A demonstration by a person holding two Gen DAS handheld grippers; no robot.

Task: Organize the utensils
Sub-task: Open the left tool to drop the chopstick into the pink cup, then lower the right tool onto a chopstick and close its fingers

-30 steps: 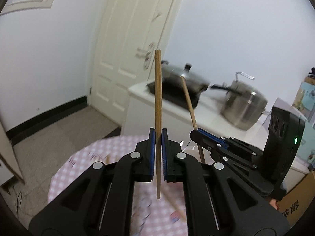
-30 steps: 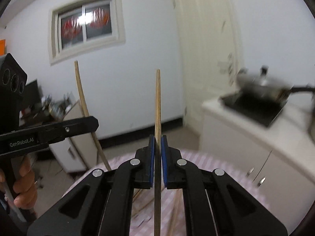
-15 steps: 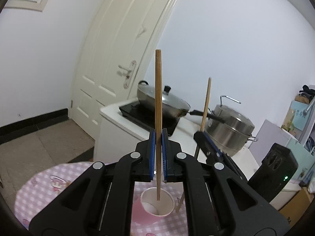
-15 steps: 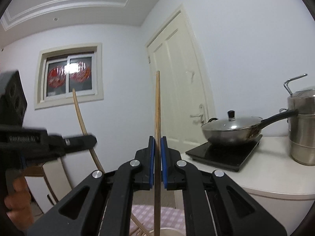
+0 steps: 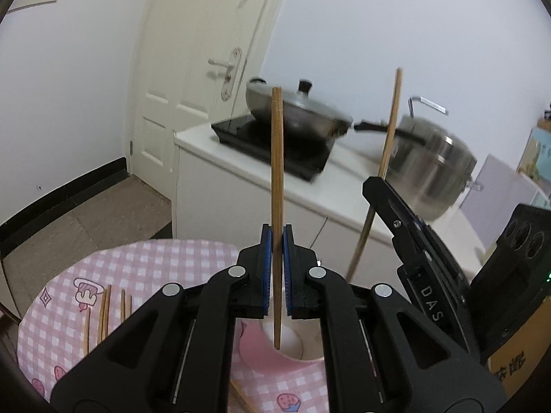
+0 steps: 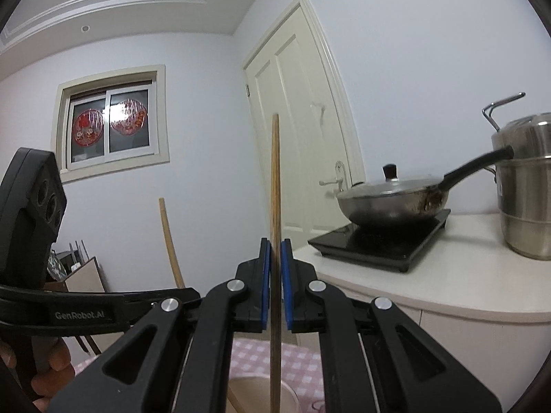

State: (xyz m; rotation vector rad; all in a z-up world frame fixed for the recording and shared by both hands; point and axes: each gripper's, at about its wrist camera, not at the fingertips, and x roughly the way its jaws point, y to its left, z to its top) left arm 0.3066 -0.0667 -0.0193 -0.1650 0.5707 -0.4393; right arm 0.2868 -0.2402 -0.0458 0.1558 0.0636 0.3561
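In the left wrist view my left gripper (image 5: 277, 241) is shut on an upright wooden chopstick (image 5: 277, 172). Its lower tip hangs over the mouth of a pink cup (image 5: 275, 361) on the pink checked table (image 5: 155, 261). To the right, my right gripper (image 5: 370, 186) grips a second chopstick (image 5: 391, 137), tilted slightly. In the right wrist view the right gripper (image 6: 275, 254) is shut on its upright chopstick (image 6: 274, 179) above the cup rim (image 6: 289, 390). The left gripper (image 6: 193, 296) and its chopstick (image 6: 168, 237) show at the left, held by a hand (image 6: 44, 378).
Several loose chopsticks (image 5: 103, 313) lie on the table's left side. Behind the table stands a white counter (image 5: 344, 168) with a black hob (image 5: 272, 137), a lidded wok (image 5: 296, 110) and a steel pot (image 5: 430, 158). A cardboard box (image 5: 509, 368) sits at the right.
Both grippers have sunk toward the cup with their chopsticks still gripped. The left view shifted from the table edge onto the cup. The right view tilted up to level.
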